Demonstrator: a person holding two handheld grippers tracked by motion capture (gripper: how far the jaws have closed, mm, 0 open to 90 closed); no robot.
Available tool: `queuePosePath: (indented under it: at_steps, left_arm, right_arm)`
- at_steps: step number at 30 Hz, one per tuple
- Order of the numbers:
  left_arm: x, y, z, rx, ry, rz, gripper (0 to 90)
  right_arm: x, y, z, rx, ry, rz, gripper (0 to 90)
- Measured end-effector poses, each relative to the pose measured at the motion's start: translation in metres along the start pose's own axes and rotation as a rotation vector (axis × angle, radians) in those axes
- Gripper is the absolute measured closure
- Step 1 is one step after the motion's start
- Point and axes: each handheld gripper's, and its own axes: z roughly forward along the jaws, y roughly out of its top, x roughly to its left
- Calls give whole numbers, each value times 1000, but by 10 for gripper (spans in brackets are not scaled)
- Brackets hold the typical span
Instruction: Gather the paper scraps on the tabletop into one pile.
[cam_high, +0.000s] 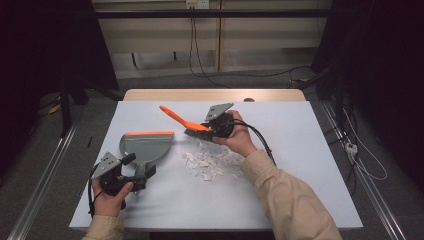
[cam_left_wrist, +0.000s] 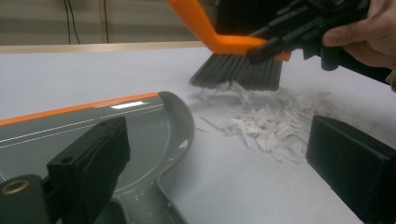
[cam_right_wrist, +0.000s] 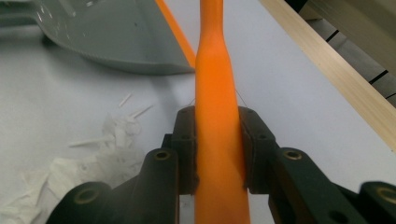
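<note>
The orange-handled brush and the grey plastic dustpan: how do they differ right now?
The orange-handled brush is lifted and clamped in the right tongs, bristles down by the white paper scraps; the grey plastic dustpan lies flat on the table. The brush is slim, the dustpan broad. Both carry orange.

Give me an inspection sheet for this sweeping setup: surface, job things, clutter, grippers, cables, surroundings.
Surface: white table top, wooden edge at the far side.
Job's things: orange-handled brush with its bristles at the far edge of the white paper scraps; grey dustpan with an orange lip lies to the left of the scraps.
Clutter: nothing seen.
Grippers: right gripper shut on the brush handle; left gripper has its fingers spread, dustpan handle between them, grip not clear.
Cables: a black cable trails from the right gripper; wires hang on the back wall.
Surroundings: dark curtains on both sides, grey floor, metal rails.
</note>
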Motion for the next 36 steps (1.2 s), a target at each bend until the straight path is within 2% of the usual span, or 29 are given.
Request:
queuePosePath:
  at_steps: [5,7,9,10,12,14,16,20,23,26,30,33,36]
  left_arm:
    - [2,0,-1,5,-2,7,59]
    - [1,0,-1,-4,1,-4,59]
    - [2,0,-2,-8,3,-3,59]
    - [2,0,-2,-8,3,-3,59]
    - [2,0,-2,-6,4,-2,59]
    - [1,0,-2,-5,3,-2,59]
    - [1,1,-1,-5,-1,-1,59]
    - [1,1,-2,-7,2,-2,59]
    - [1,1,-2,-9,0,-1,59]
    - [1,1,-2,-8,-4,-2,59]
    - [1,0,-1,-1,-10,1,59]
    - [0,0,-1,3,-10,7,59]
    - [-1,0,0,-2,-12,5,59]
  right_arm:
    - [9,-3,8,30,73,-43,712]
    - [12,-1,6,46,102,-63,713]
    - [12,0,0,34,163,-52,713]
    - [12,1,-4,29,174,-50,713]
    - [13,3,-13,16,147,-43,713]
    - [13,5,-21,-7,145,-21,713]
    - [13,8,-28,-18,123,-14,713]
    - [13,9,-39,-44,91,1,713]
    - [13,9,-45,-64,67,32,712]
    - [14,9,-51,-69,37,77,713]
    - [18,6,-57,-97,-8,216,713]
    - [28,1,-59,-122,-34,323,713]
    - [41,-3,-58,-171,-51,433,713]
